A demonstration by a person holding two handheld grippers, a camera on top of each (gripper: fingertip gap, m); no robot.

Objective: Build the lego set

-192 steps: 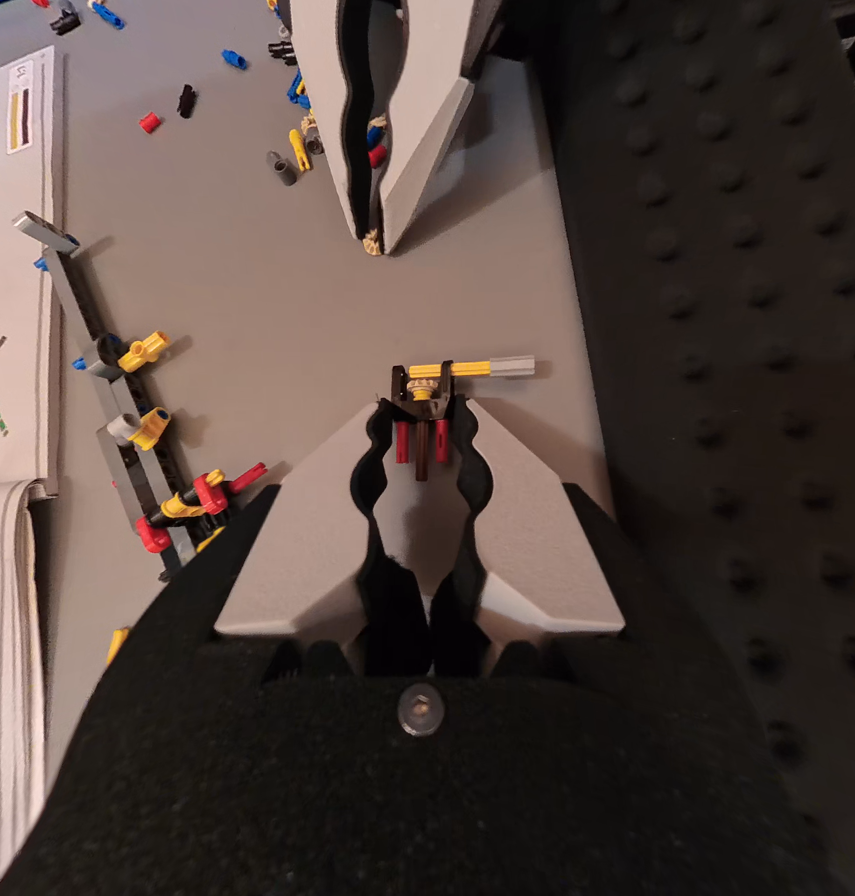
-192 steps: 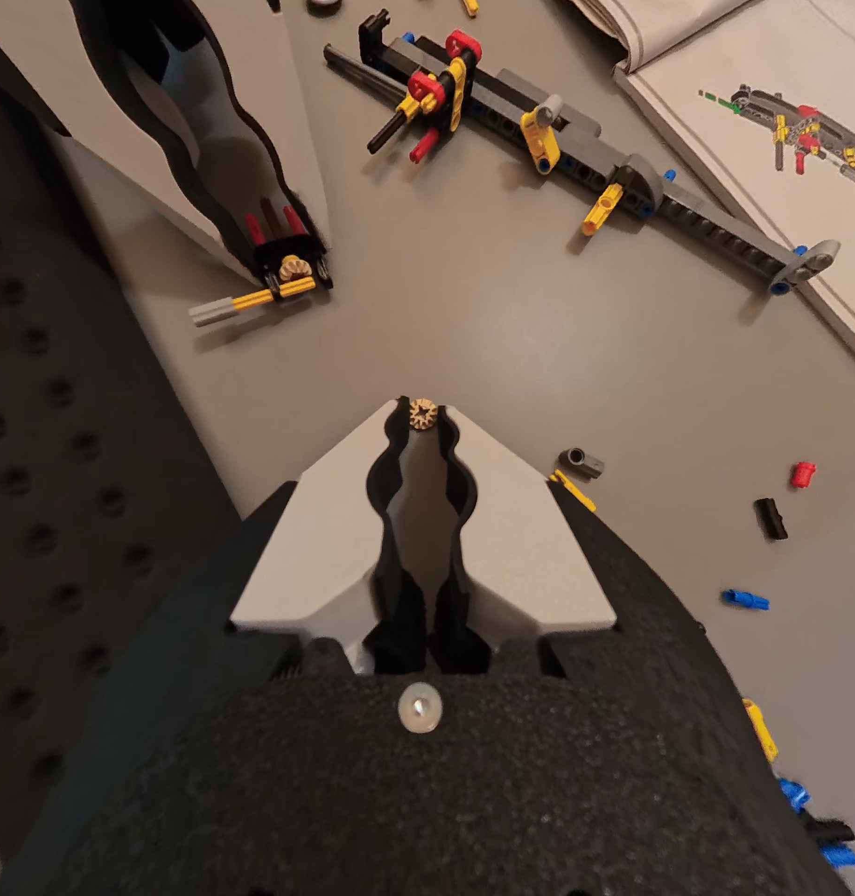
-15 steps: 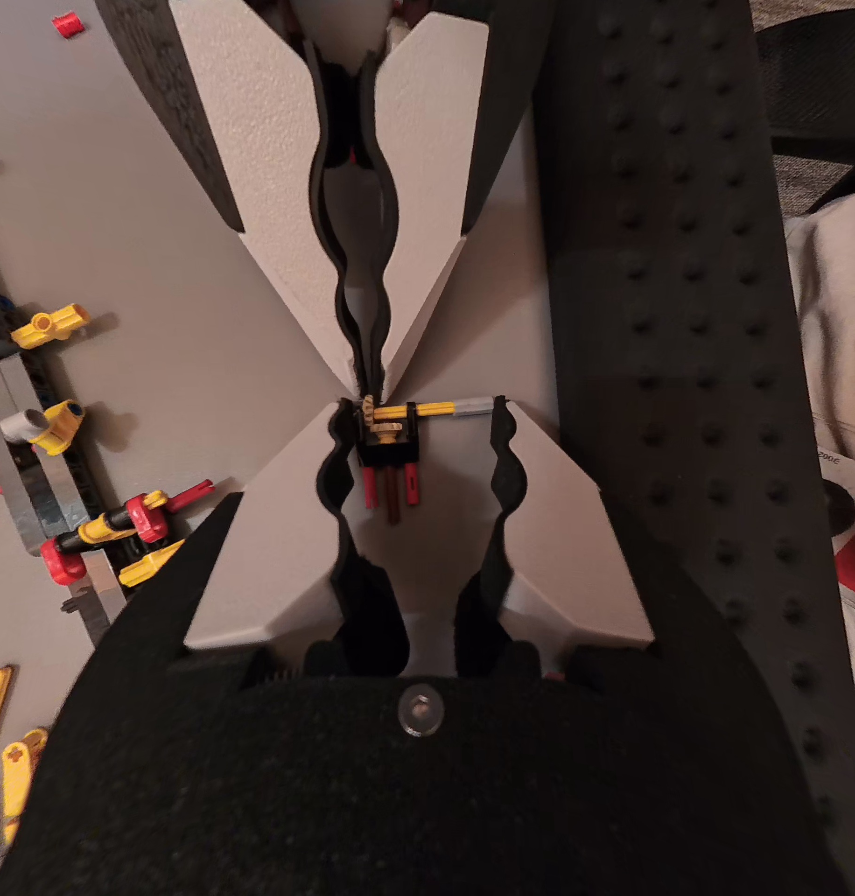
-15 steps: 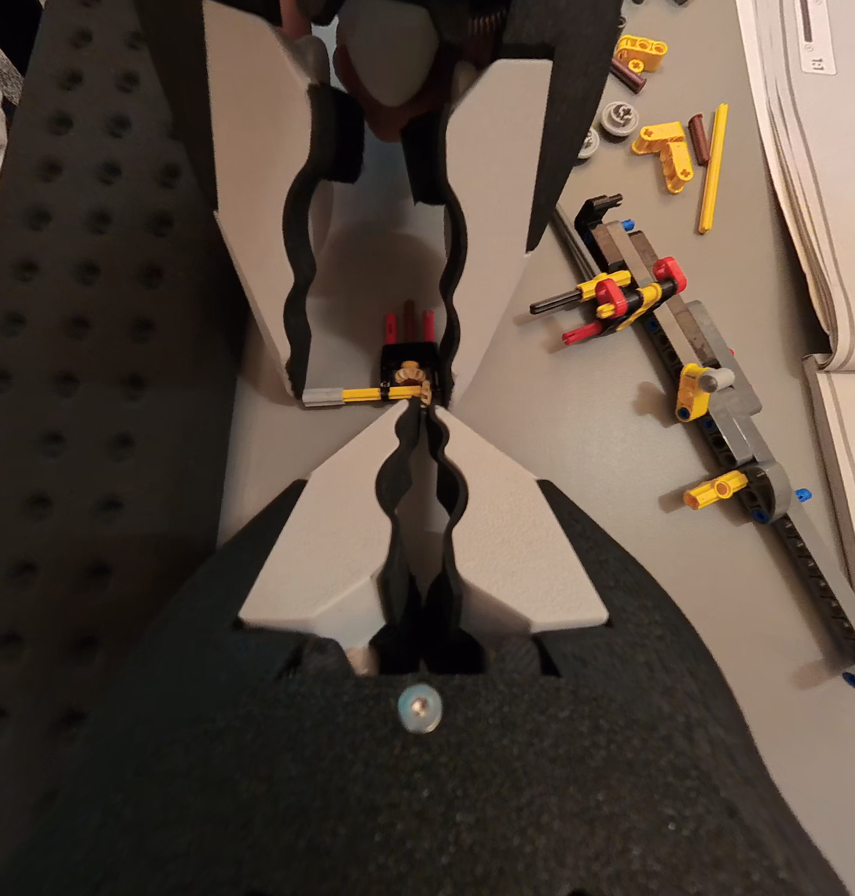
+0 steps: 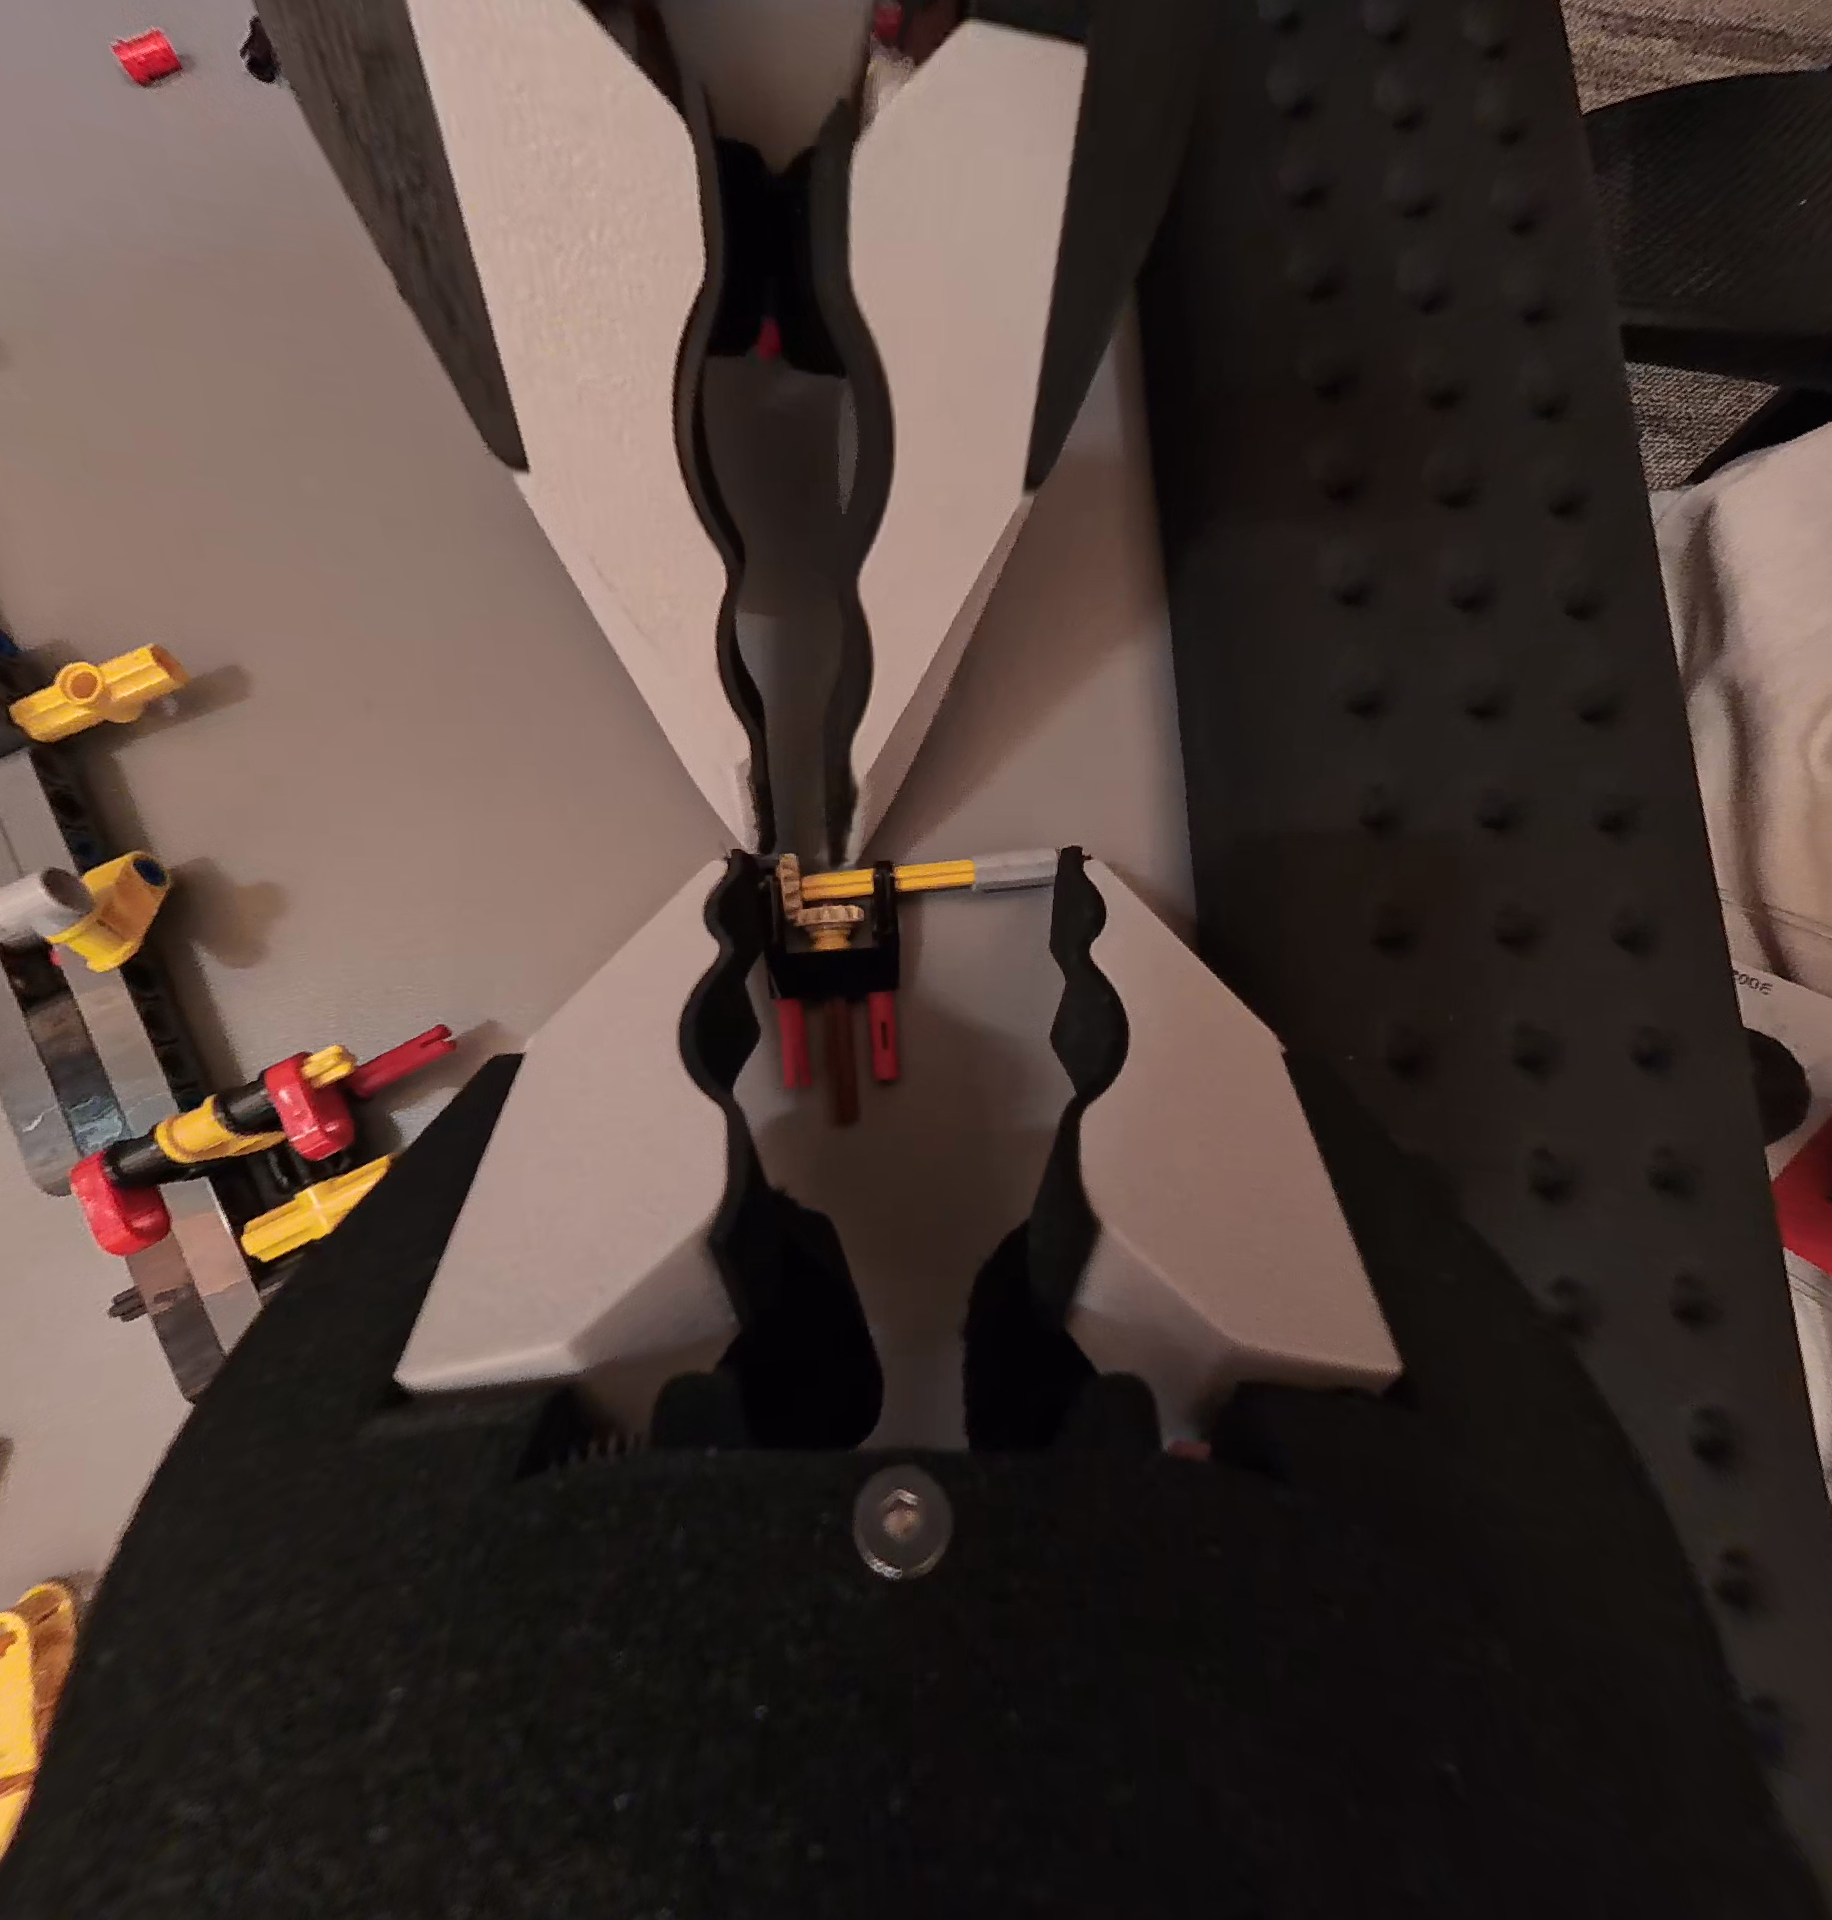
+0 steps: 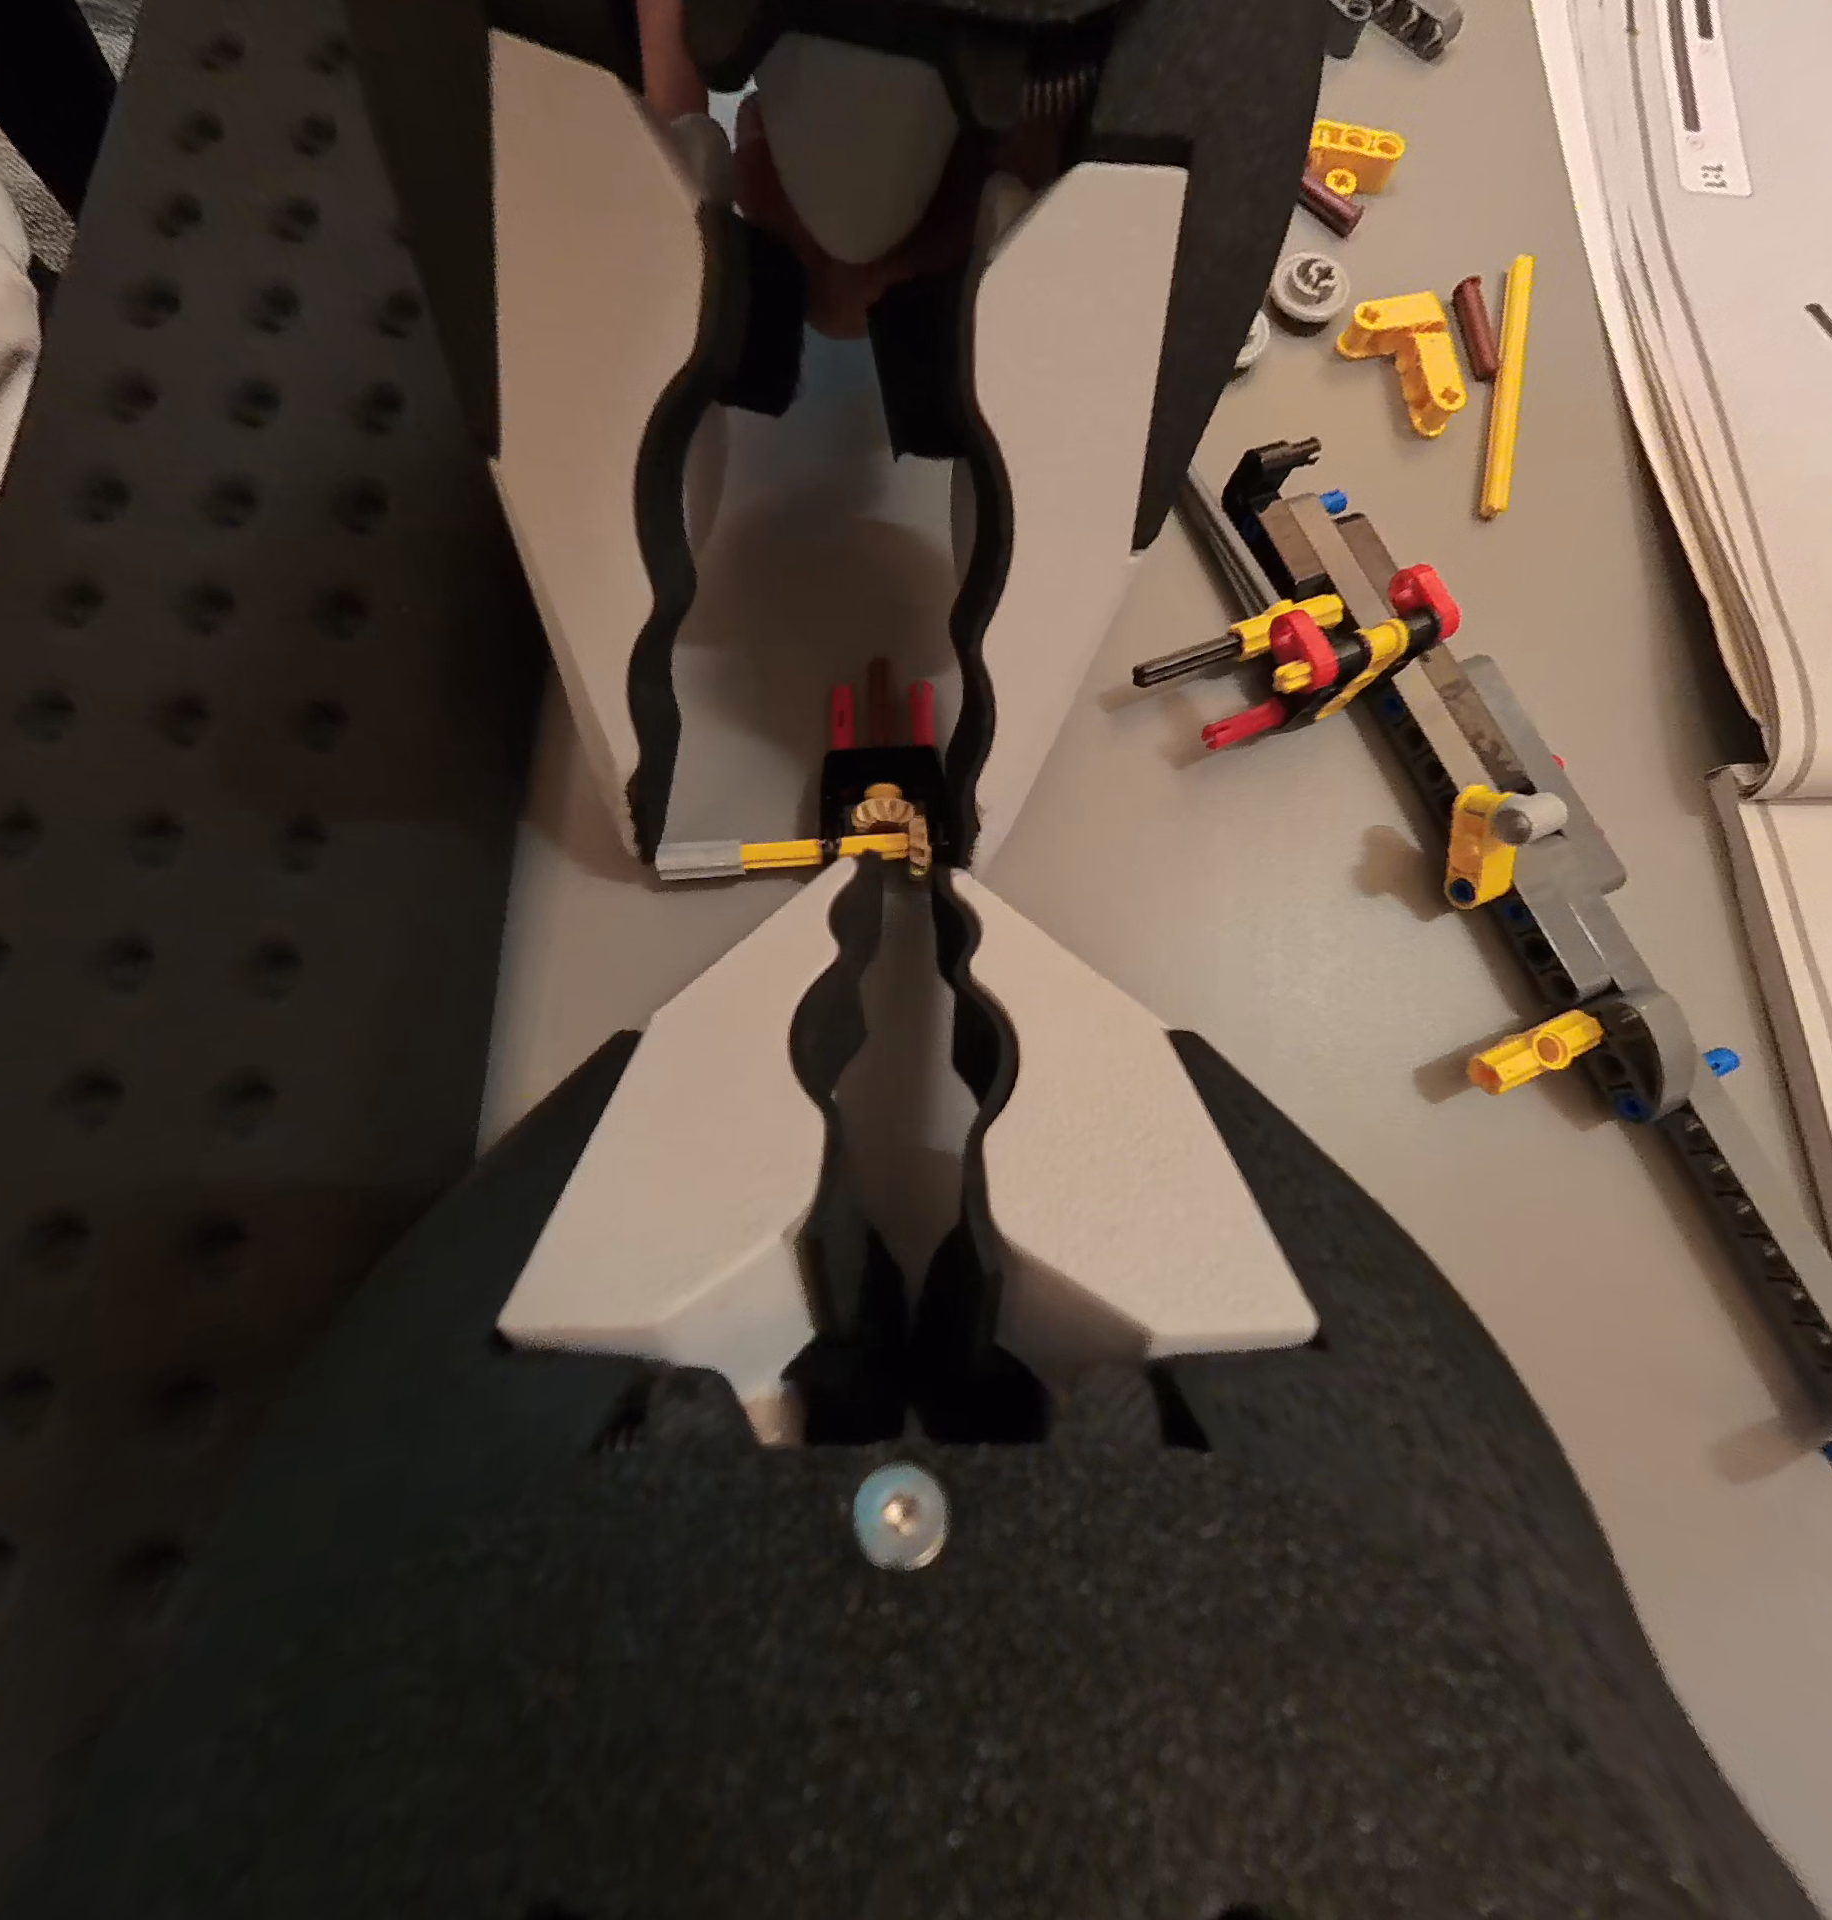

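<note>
The left gripper [image 5: 896,862] has its fingers spread wide around the small black gear assembly [image 5: 834,940], which lies on the grey table [image 5: 372,520] between them, its yellow axle [image 5: 891,881] across the tips. The right gripper [image 6: 896,883], fingers slightly parted and holding nothing, faces it tip to tip, crowding the axle. Beside the left finger lies the long grey beam assembly [image 6: 1514,831]; loose yellow pieces [image 6: 1411,353] and an open instruction booklet [image 6: 1722,416] lie beyond. A black dimpled mat [image 5: 1463,727] flanks the right finger.
</note>
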